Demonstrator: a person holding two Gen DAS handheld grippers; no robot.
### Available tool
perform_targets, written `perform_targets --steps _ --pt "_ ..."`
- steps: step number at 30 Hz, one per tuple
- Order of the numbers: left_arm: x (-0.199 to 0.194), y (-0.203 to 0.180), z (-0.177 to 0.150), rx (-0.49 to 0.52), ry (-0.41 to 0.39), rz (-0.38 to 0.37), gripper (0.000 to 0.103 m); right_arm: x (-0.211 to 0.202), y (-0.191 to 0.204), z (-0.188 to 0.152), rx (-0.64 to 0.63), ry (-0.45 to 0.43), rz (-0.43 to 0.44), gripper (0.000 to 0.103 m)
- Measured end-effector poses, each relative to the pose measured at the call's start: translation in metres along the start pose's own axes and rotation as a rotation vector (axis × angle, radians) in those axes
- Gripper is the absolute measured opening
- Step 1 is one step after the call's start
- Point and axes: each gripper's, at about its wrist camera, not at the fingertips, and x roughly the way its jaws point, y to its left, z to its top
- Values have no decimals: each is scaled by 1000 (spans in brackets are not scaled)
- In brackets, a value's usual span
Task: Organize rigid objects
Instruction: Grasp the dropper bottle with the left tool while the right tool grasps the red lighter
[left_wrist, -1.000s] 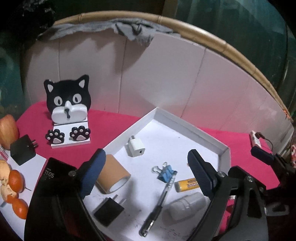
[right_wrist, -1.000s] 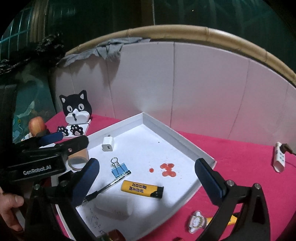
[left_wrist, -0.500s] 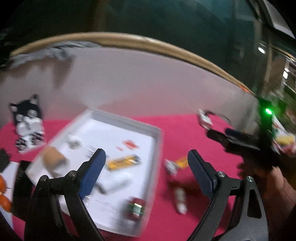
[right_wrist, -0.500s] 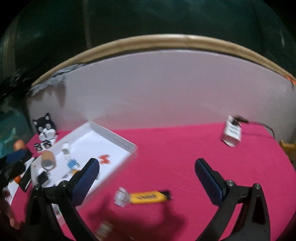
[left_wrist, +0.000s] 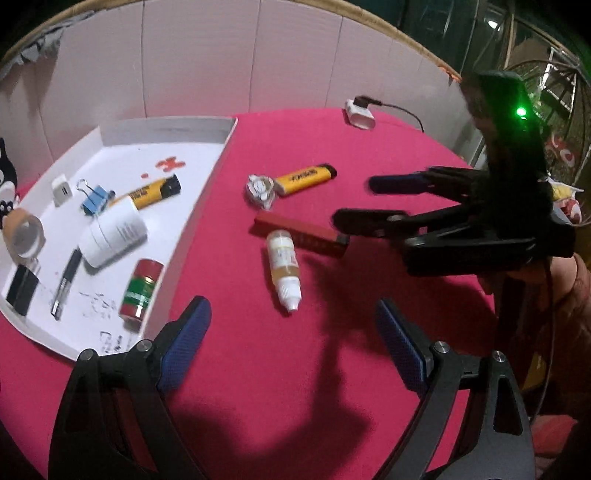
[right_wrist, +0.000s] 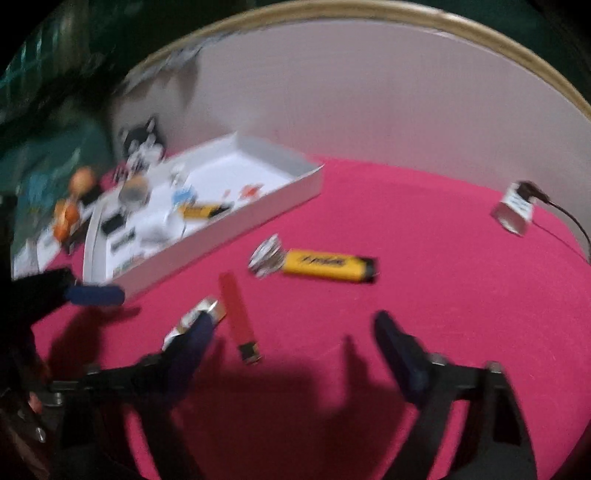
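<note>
Loose on the red cloth lie a yellow lighter (left_wrist: 306, 177) (right_wrist: 325, 266), a silvery charm (left_wrist: 260, 188) (right_wrist: 266, 256), a red stick-shaped box (left_wrist: 301, 234) (right_wrist: 238, 314) and a small dropper bottle (left_wrist: 283, 266) (right_wrist: 199, 314). My left gripper (left_wrist: 291, 308) hangs open just in front of the bottle's tip, holding nothing. My right gripper (right_wrist: 293, 326) (left_wrist: 356, 201) is closing over the cloth. The red box lies below its gap and the pads touch nothing. A white tray (left_wrist: 207, 192) (right_wrist: 221, 236) on the left holds several small items.
A white adapter (left_wrist: 360, 114) (right_wrist: 515, 208) with a black cable sits at the far right of the cloth. White panels wall the back. A cat-shaped stand (right_wrist: 142, 140) and oranges (right_wrist: 66, 214) lie beyond the tray. A person's sleeve (left_wrist: 569, 295) is at the right.
Both grippers swung right, away from the tray, and dropped toward the loose things on the cloth. The right gripper's jaws have narrowed.
</note>
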Motion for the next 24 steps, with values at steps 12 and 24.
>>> perform_targets --steps 12,24 --pt "20 -17 8 70 23 39 89 26 5 0 -43 62 16 10" --pt "45 -23 16 114 52 103 20 -67 -62 -61 318 -98 -5 10"
